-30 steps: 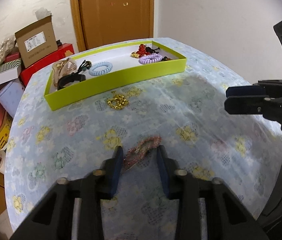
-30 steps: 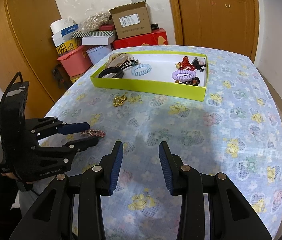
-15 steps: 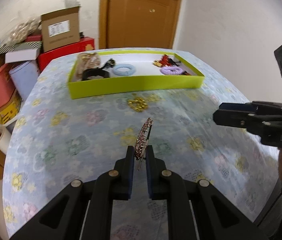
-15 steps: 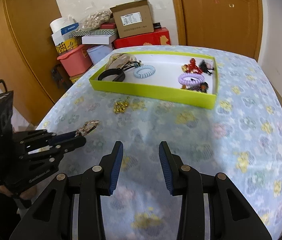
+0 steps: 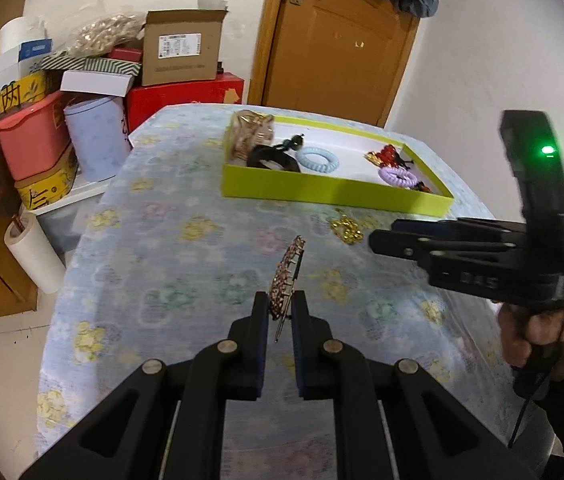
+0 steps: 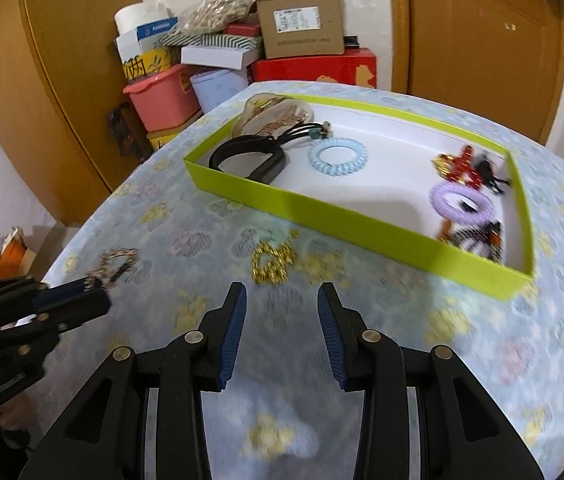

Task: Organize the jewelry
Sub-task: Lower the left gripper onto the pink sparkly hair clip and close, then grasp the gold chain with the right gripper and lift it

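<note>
Our left gripper (image 5: 280,307) has its jaws pinched nearly closed, pointing toward 12 o'clock. Our right gripper (image 6: 282,302) hangs at 3 o'clock, jaws spread wide apart.

Desk (image 5: 185,264): pale blue floral cloth cover. Beyond it, against the wall: open cardboard box (image 5: 179,54) on red box (image 5: 185,96); pink plastic bin (image 5: 31,136); lavender cylindrical tin (image 5: 95,138); paper roll (image 5: 35,258) on floor. Brown wooden door (image 5: 338,40).
</note>
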